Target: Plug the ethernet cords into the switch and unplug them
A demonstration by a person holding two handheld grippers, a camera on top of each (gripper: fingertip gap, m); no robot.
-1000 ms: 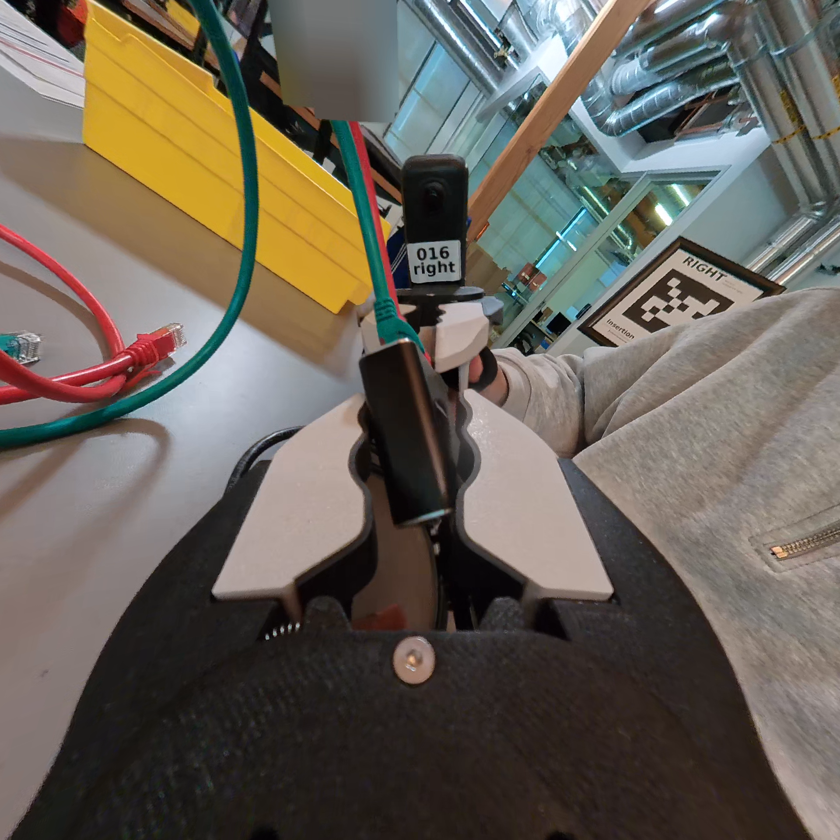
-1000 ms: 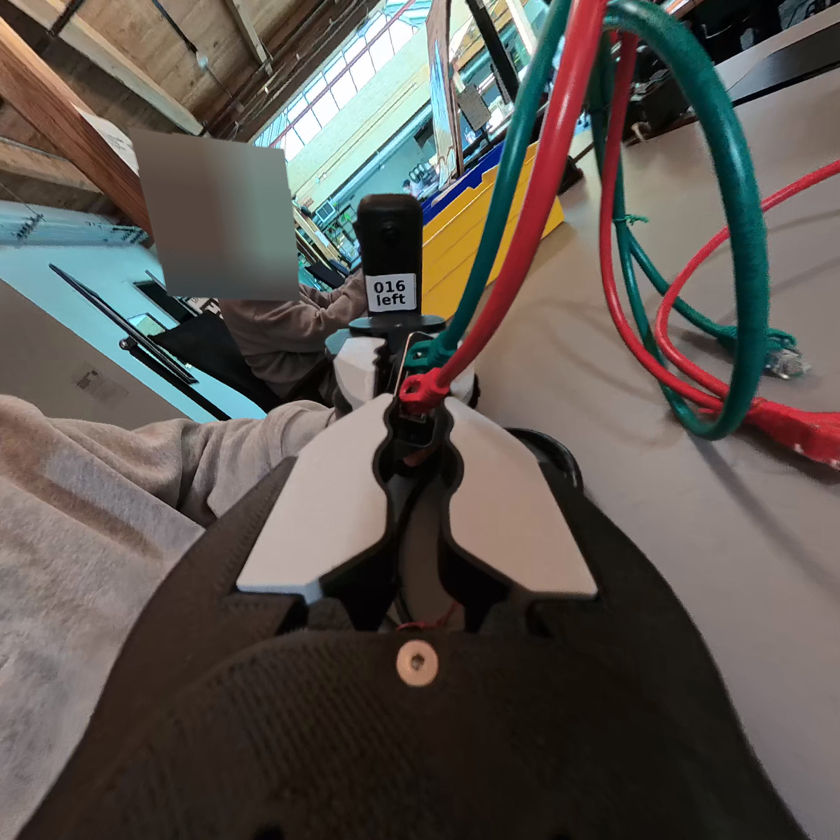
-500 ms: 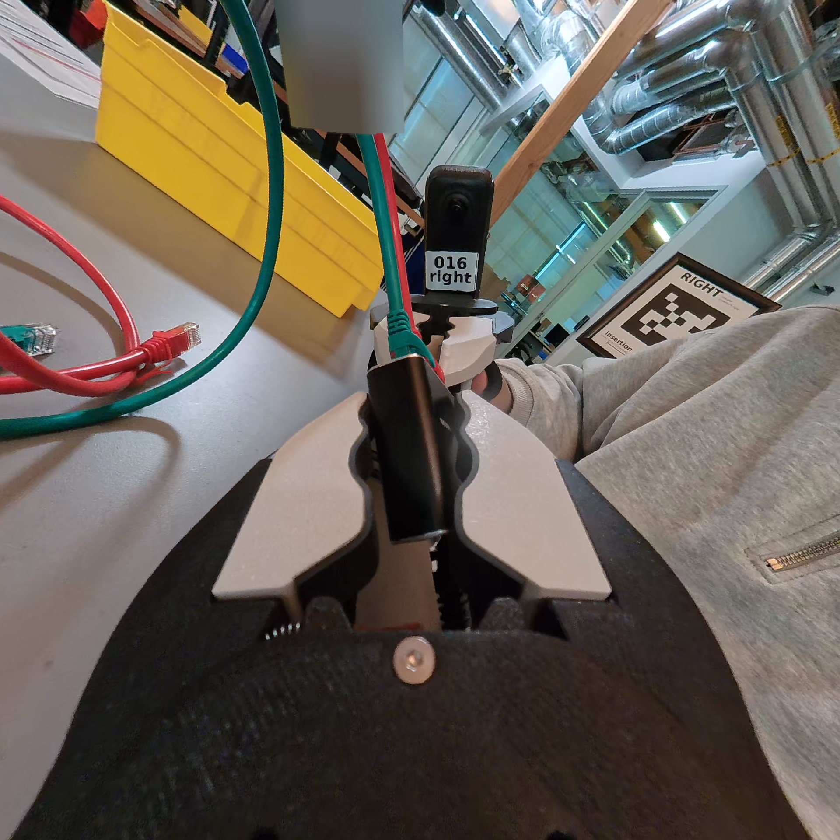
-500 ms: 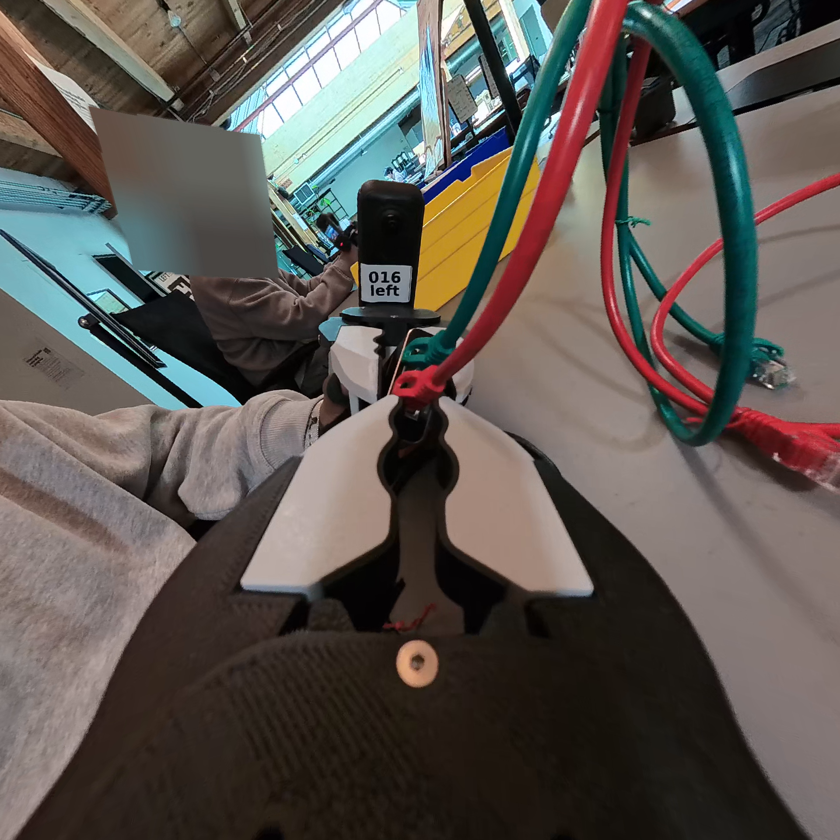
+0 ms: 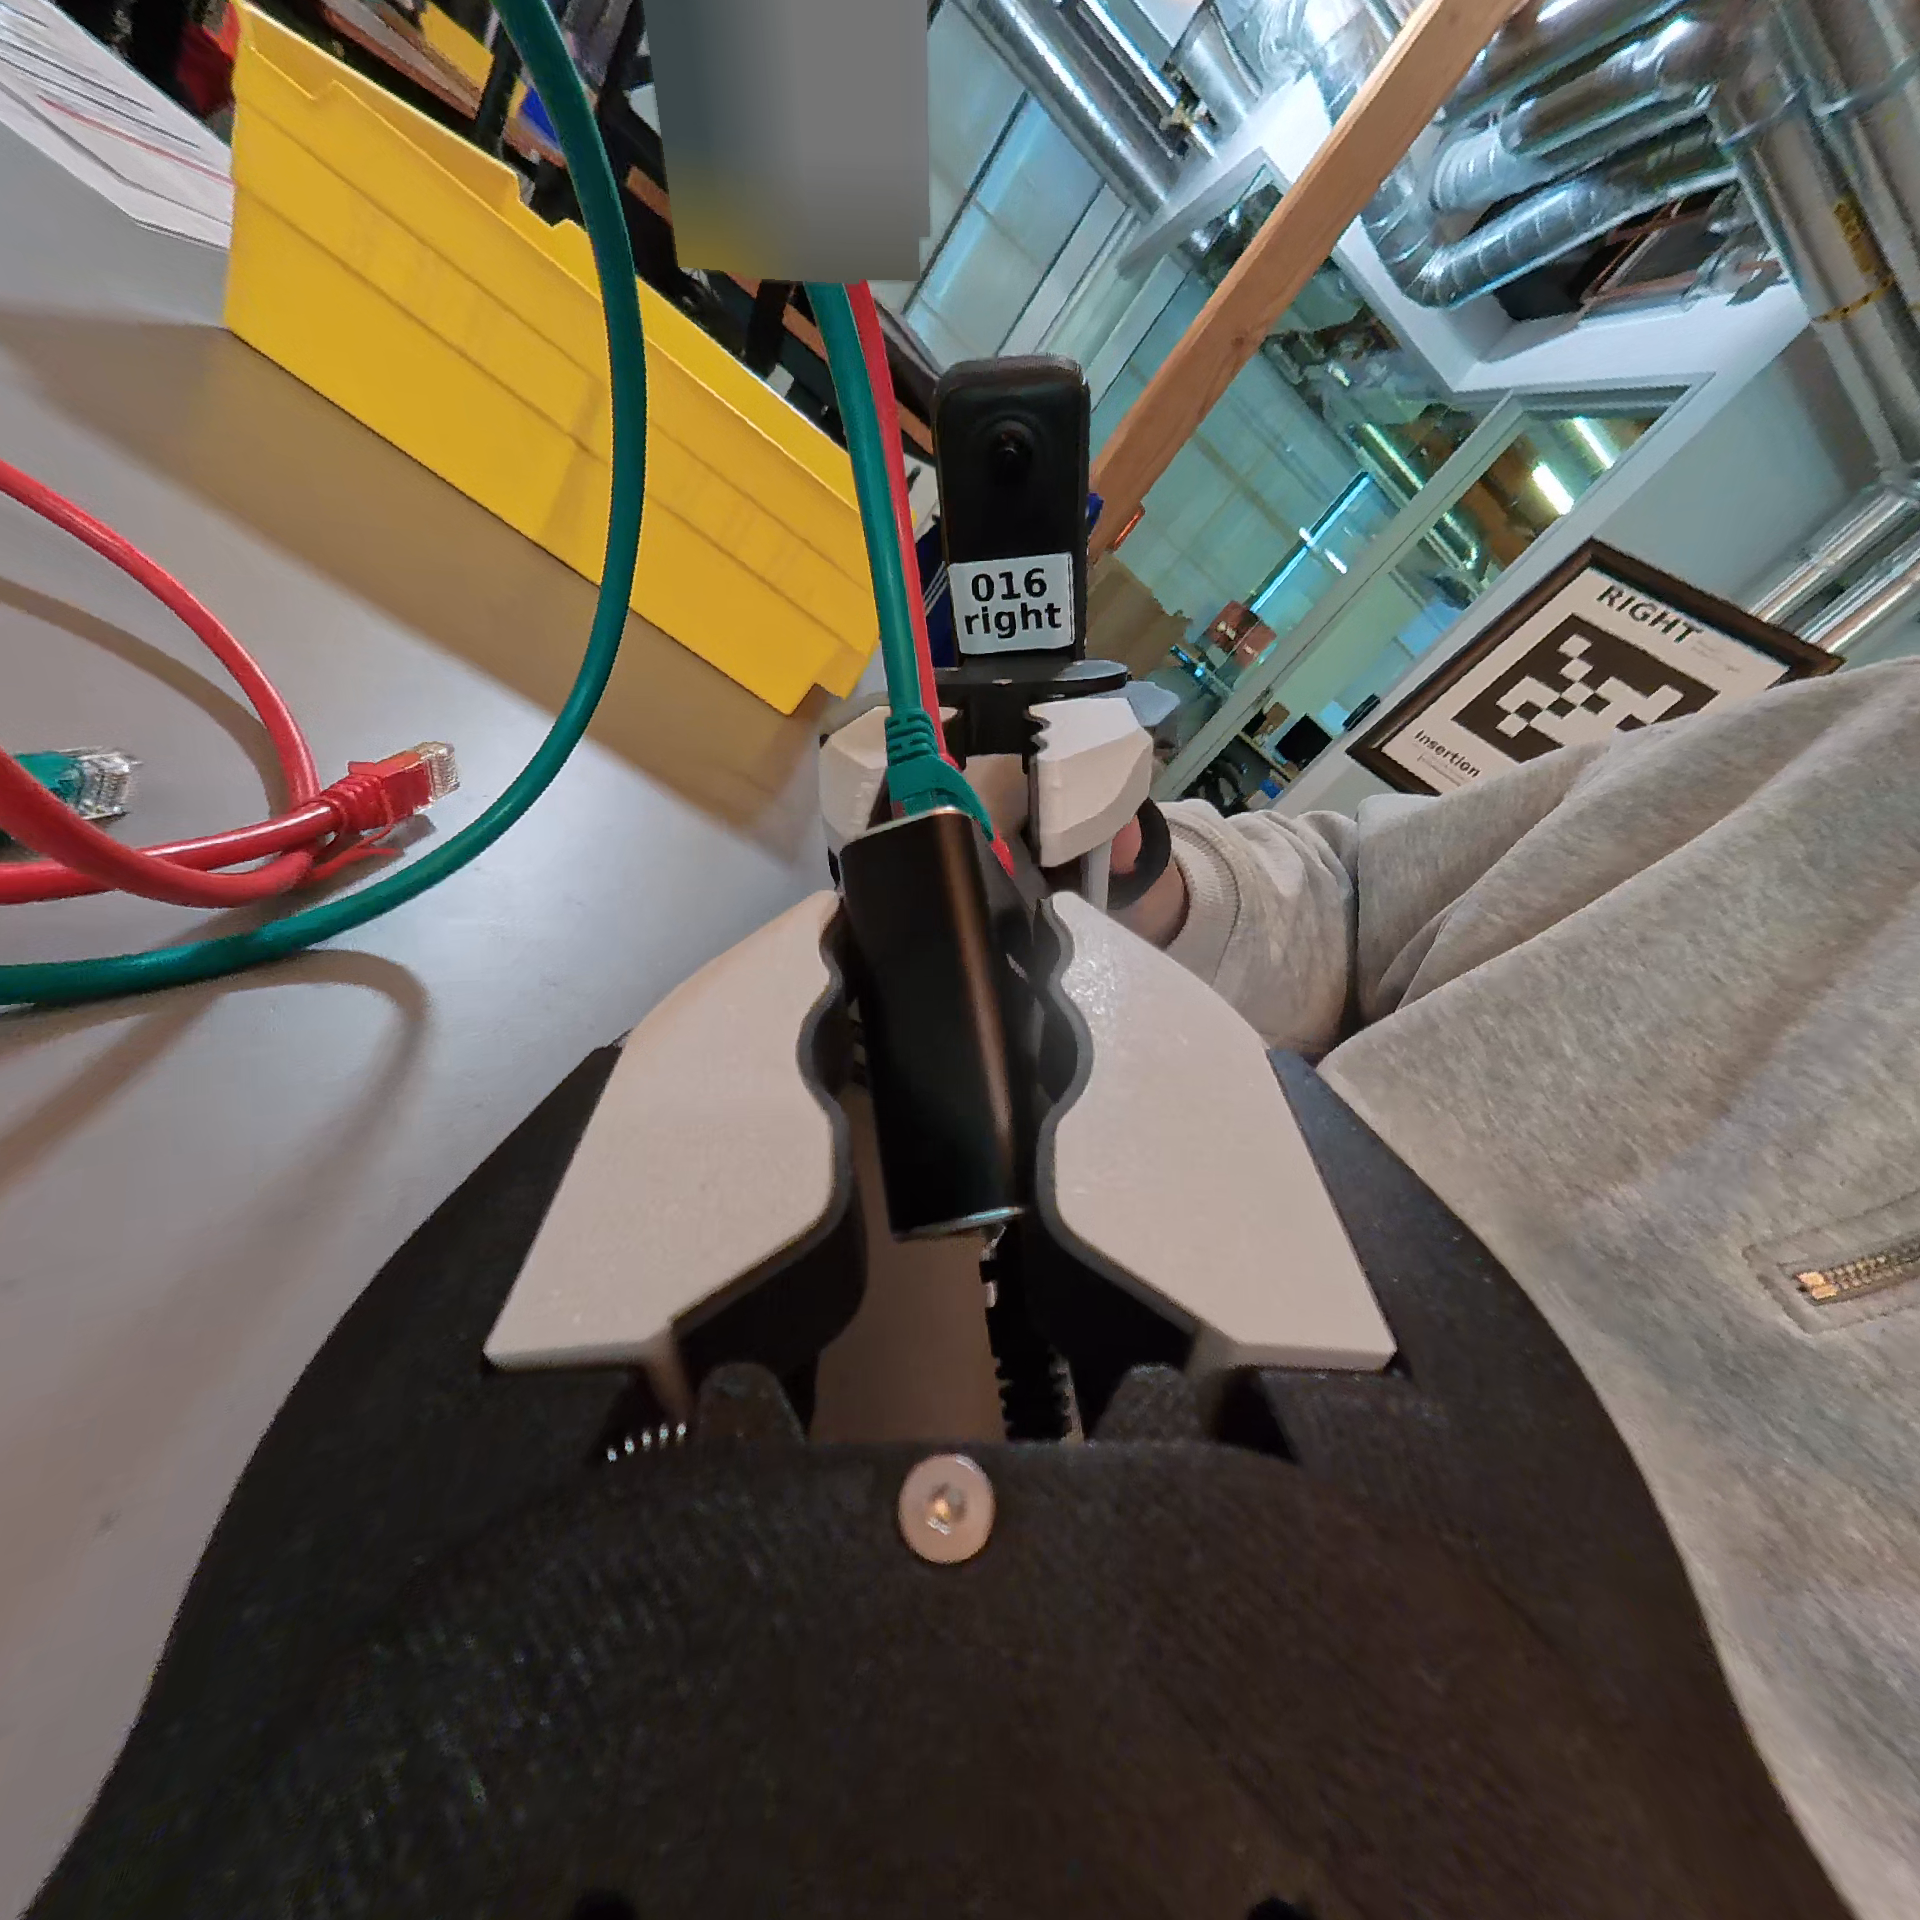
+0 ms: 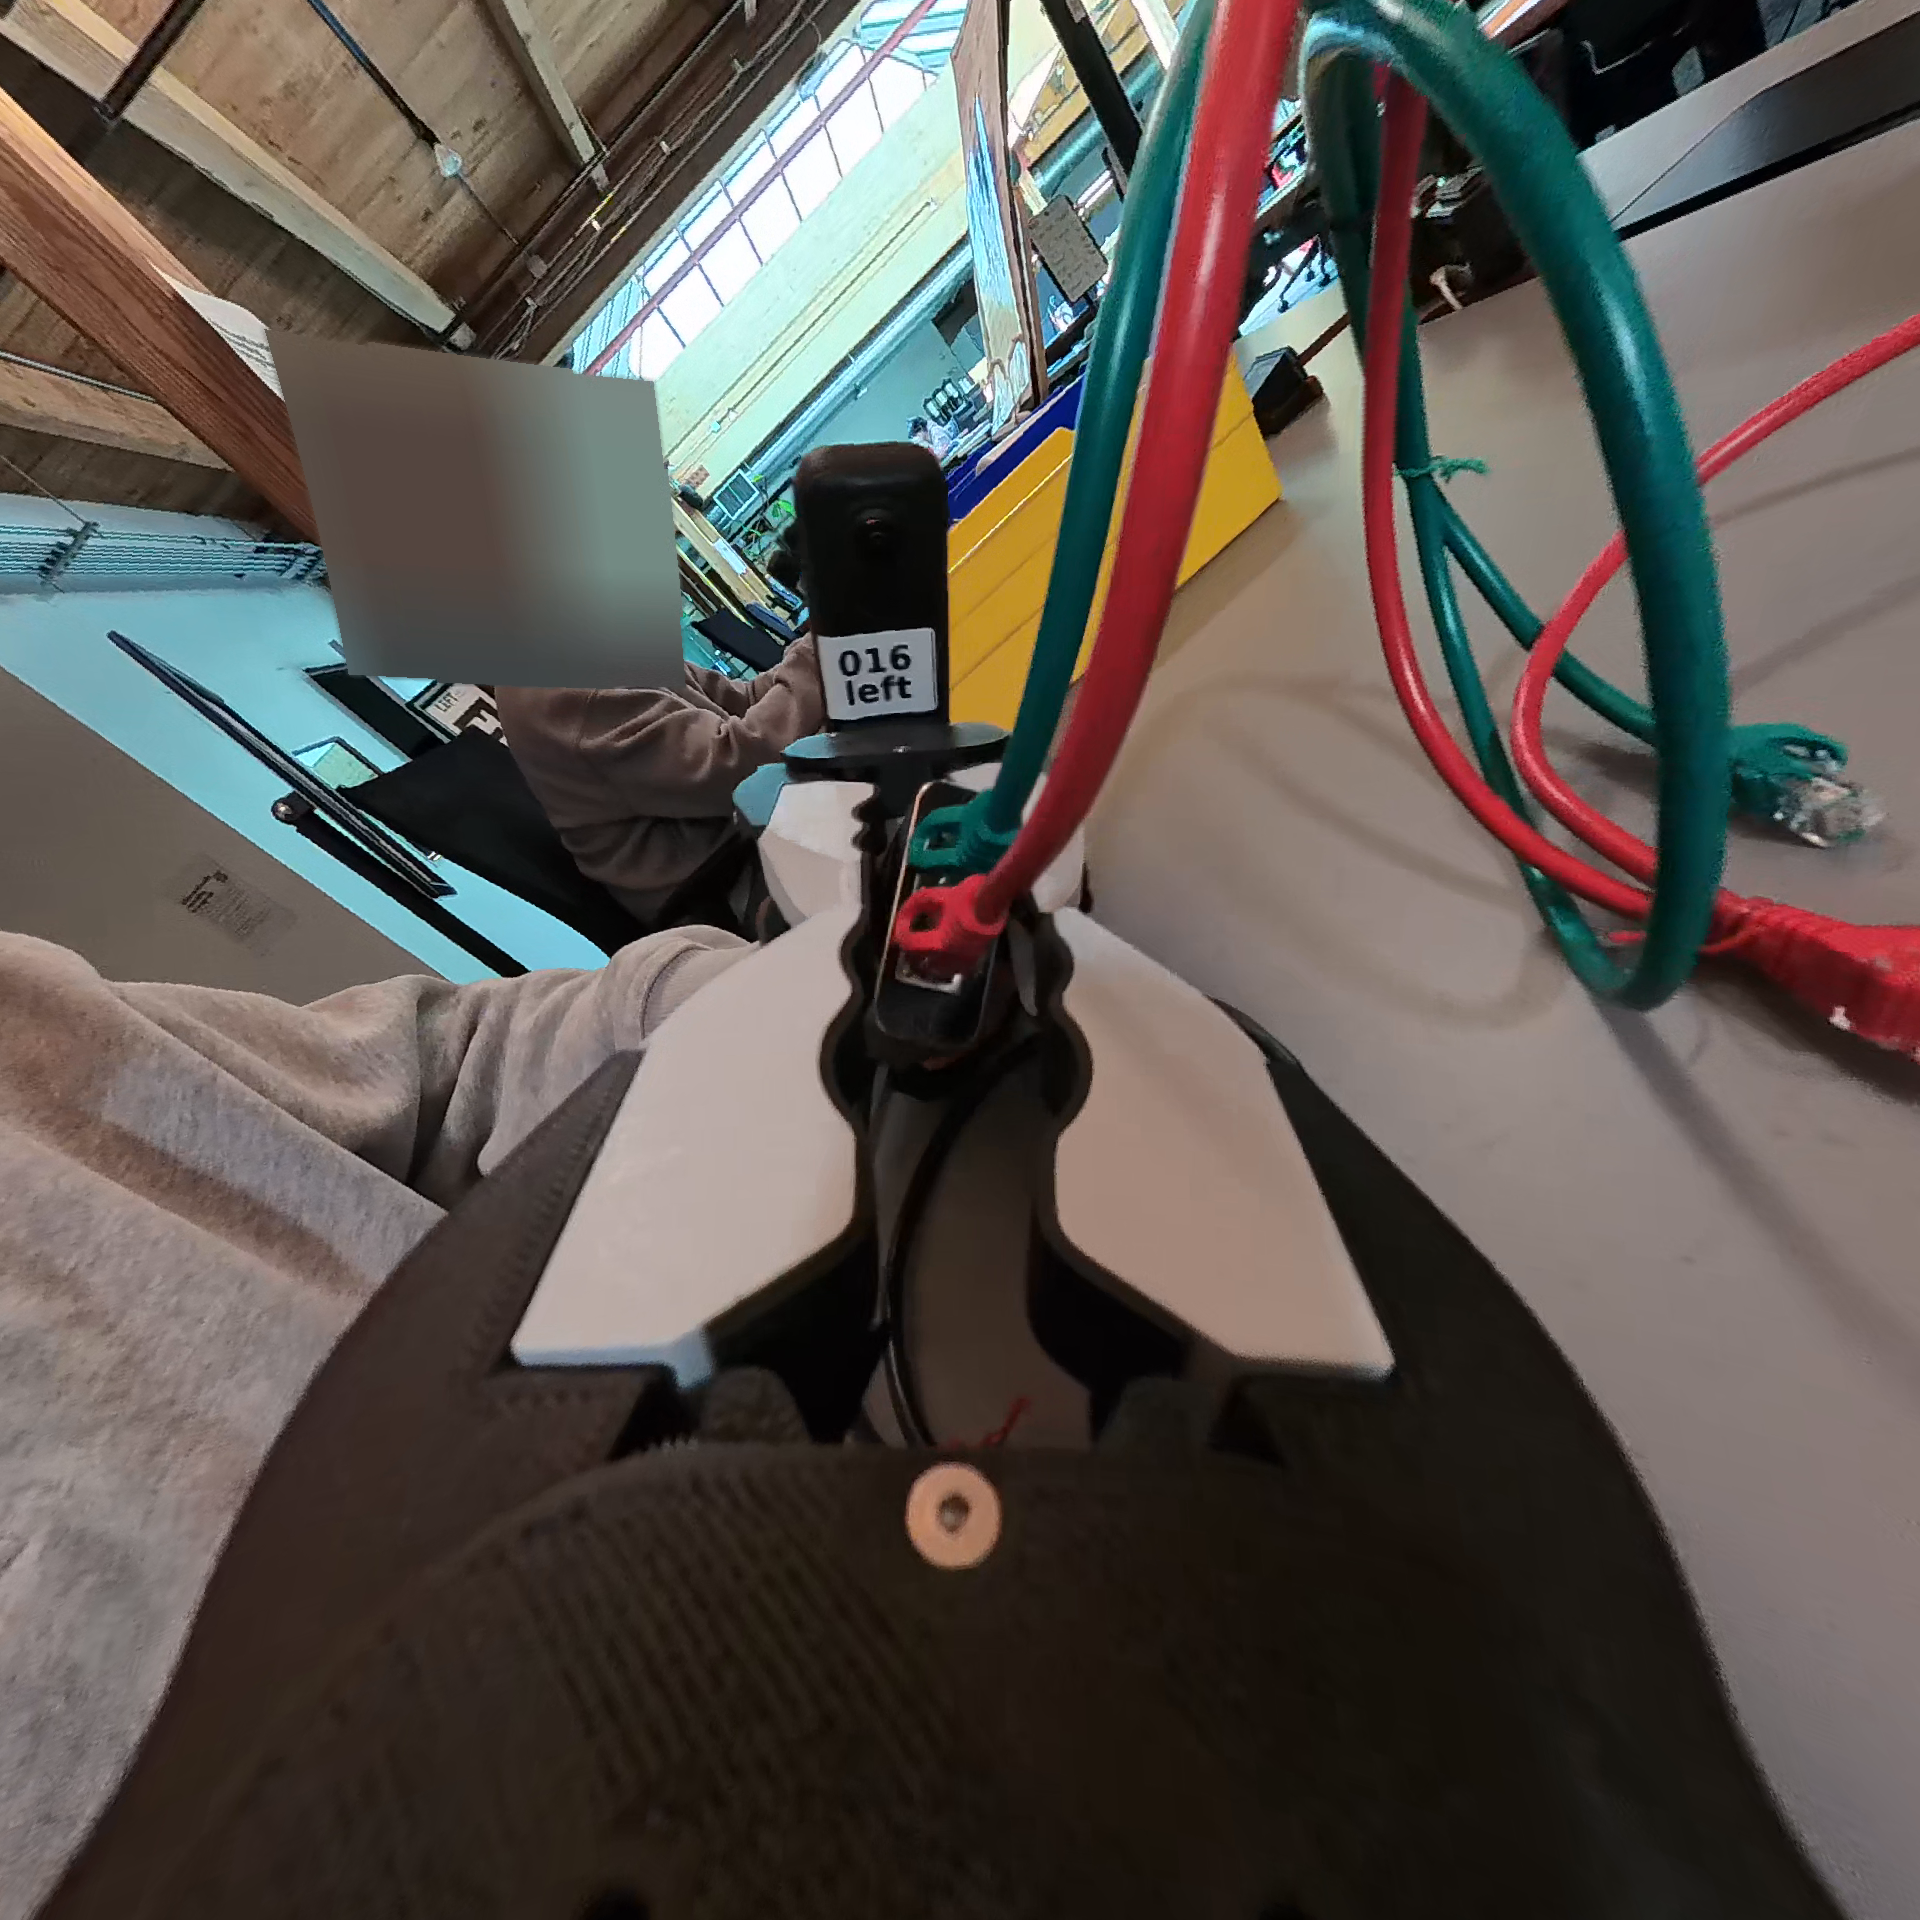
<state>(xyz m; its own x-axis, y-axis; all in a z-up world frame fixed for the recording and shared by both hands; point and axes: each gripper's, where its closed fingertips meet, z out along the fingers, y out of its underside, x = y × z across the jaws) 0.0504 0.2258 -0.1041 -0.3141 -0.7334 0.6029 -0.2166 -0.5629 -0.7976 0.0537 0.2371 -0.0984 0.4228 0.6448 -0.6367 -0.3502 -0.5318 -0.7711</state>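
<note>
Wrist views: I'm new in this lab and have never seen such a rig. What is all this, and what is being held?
There is no robot. A person in a grey sleeve holds hand tongs, one per hand, each with a camera looking along its fingers. The left wrist view shows the left tongs clamped on a small black switch. The right tongs face them around the switch's other end; their grip is unclear. A green ethernet cord and a red ethernet cord are plugged into the switch. Their free plugs lie on the grey table, near a yellow bin.
</note>
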